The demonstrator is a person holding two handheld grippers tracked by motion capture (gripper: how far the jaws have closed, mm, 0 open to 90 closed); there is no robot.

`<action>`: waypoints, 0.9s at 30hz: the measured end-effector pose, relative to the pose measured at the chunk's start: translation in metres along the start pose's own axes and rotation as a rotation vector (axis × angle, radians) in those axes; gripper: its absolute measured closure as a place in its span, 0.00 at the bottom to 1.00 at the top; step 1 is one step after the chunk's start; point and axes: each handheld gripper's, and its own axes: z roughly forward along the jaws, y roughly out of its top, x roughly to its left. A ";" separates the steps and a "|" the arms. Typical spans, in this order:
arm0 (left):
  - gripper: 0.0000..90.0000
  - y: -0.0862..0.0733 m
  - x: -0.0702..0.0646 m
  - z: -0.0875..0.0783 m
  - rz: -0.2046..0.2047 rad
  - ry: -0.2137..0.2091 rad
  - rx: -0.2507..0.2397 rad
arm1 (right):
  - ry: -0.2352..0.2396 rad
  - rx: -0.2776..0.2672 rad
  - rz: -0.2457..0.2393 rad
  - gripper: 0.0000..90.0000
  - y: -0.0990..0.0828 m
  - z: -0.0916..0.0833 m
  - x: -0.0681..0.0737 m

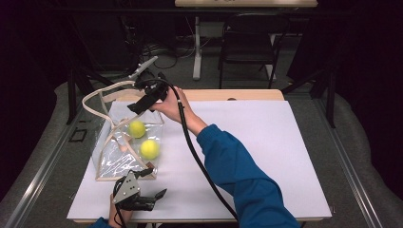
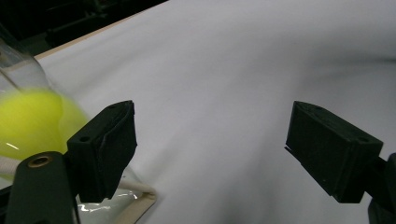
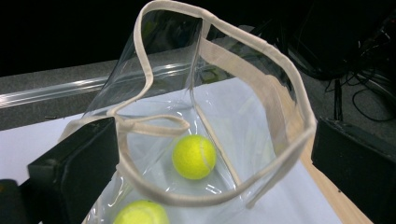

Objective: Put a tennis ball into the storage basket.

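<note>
A clear plastic bag (image 1: 111,154) with beige trim and handles stands at the table's left. Two yellow tennis balls (image 1: 137,128) (image 1: 149,148) lie inside it. My right gripper (image 1: 136,107) hovers over the bag's far rim, jaws open wide. In the right gripper view, the right gripper (image 3: 214,135) looks down into the bag's mouth (image 3: 280,79) at one ball (image 3: 194,156) and the other ball (image 3: 140,213); neither pad touches the trim. My left gripper (image 1: 158,198) rests low by the bag's near corner, open and empty (image 2: 212,126), with a blurred ball (image 2: 28,121) at its left.
A white sheet (image 1: 256,142) covers the table, bare to the right of the bag. The right gripper's black cable (image 1: 199,164) runs across the sheet beside the blue sleeve (image 1: 237,171). A black chair (image 1: 249,42) and a table leg stand beyond the far edge.
</note>
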 end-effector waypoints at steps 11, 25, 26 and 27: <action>0.18 0.002 -0.001 0.005 0.005 -0.005 0.005 | 0.021 -0.011 0.038 0.00 -0.028 -0.031 -0.006; 0.18 0.003 -0.001 0.010 0.009 -0.016 0.010 | -0.010 -0.014 0.072 0.00 -0.064 -0.062 -0.015; 0.18 0.003 -0.001 0.010 0.011 -0.014 0.010 | -0.010 -0.014 0.072 0.00 -0.064 -0.062 -0.015; 0.18 0.003 -0.001 0.010 0.009 -0.013 0.009 | -0.012 -0.009 0.065 0.00 -0.069 -0.064 -0.014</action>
